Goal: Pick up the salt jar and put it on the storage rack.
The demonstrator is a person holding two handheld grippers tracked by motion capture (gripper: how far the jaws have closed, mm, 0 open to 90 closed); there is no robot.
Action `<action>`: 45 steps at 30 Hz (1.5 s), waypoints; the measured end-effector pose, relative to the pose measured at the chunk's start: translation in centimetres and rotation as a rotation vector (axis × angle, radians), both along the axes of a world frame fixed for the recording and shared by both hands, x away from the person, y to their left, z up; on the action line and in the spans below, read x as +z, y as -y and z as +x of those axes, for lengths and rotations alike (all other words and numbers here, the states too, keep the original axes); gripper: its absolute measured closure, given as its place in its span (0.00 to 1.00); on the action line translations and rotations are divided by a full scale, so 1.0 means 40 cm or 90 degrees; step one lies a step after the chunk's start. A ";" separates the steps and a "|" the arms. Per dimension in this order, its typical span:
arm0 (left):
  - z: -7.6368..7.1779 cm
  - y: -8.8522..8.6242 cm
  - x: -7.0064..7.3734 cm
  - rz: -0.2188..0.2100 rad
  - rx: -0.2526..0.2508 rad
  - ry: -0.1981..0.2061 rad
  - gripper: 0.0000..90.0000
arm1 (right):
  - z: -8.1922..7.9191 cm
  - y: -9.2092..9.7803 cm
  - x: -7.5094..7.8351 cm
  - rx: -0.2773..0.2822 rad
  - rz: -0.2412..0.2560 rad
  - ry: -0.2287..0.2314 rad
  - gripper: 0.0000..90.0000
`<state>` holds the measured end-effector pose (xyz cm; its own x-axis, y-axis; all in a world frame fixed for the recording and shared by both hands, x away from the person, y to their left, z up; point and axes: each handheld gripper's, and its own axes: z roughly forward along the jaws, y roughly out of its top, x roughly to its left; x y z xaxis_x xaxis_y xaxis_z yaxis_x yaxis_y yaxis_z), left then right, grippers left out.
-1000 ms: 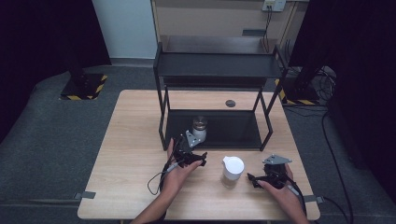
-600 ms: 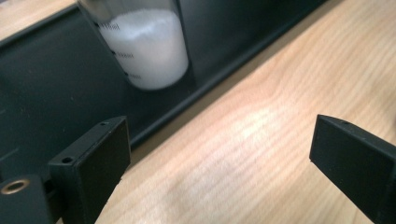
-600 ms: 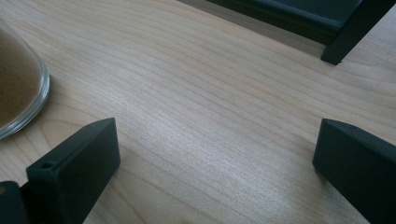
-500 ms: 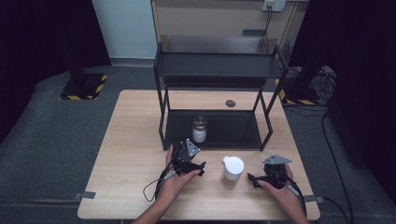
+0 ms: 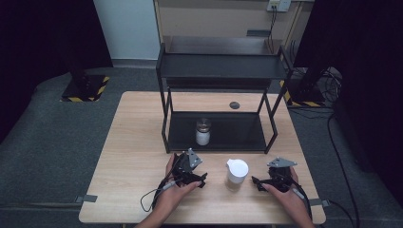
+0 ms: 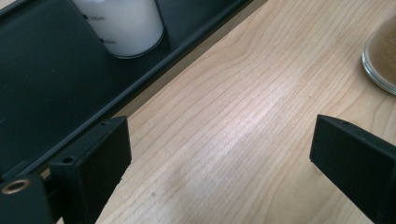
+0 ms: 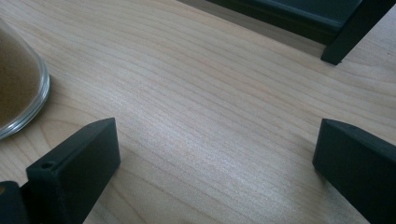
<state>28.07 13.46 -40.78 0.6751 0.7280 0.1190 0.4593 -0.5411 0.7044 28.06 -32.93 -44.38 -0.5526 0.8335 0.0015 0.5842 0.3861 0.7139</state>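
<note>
Jars are my work here: one clear jar (image 5: 203,132) with white contents and a dark lid stands upright on the lower shelf (image 5: 237,133) of the black rack, while a second jar (image 5: 236,171) with a white lid and brown contents stands on the table (image 5: 138,142) between my grippers. My left gripper (image 5: 202,178) and right gripper (image 5: 256,183) both rest low over the wood, jaws spread wide and holding nothing. I judge the step in hand to be the approach to the white-lidded jar; the next move calls for closing squarely on its body, below the lid.
</note>
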 end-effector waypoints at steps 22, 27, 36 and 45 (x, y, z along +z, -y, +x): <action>-0.044 -0.086 0.003 0.005 0.009 -0.023 0.05 | 0.000 0.000 0.000 -0.001 0.000 0.000 0.01; -0.056 -0.131 0.003 0.009 0.035 -0.018 0.06 | 0.000 0.000 0.000 -0.001 0.000 0.000 0.01; -0.058 -0.214 -0.014 -0.017 0.105 -0.021 0.06 | 0.000 -0.001 0.000 -0.001 0.000 0.000 0.01; -0.043 -0.270 -0.028 -0.040 0.163 -0.030 0.06 | 0.000 -0.001 0.000 -0.001 -0.001 0.000 0.01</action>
